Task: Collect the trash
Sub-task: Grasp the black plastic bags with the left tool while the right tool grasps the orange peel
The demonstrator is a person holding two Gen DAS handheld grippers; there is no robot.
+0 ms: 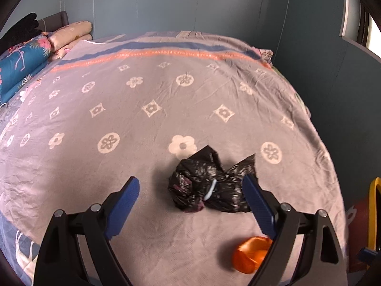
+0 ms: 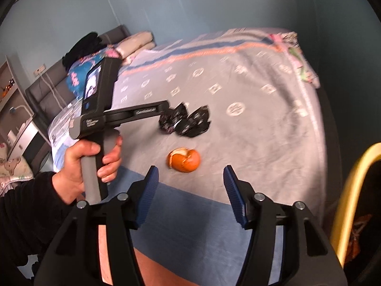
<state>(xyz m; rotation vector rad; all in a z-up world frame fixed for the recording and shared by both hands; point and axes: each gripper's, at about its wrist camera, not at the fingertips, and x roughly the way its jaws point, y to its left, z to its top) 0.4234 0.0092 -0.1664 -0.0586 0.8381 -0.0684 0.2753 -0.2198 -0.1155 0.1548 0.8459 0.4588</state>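
Note:
A crumpled black plastic bag (image 1: 207, 188) lies on the grey patterned bedspread (image 1: 142, 124). My left gripper (image 1: 191, 187) hovers over it with its blue pads wide apart; the bag sits between them toward the right pad, and no pad presses on it. An orange peel (image 1: 251, 255) lies nearer, partly behind the right finger. In the right wrist view the same bag (image 2: 185, 121) and the peel (image 2: 184, 159) lie ahead of my right gripper (image 2: 190, 176), whose pads are apart with nothing between them. A hand (image 2: 88, 166) holds the left gripper's handle at left.
Folded bedding and pillows (image 1: 26, 57) are stacked at the bed's far left by the headboard (image 2: 47, 90). A yellow rim (image 2: 352, 190) of a container stands off the bed's right side. A blue-grey wall (image 1: 190, 4) runs behind the bed.

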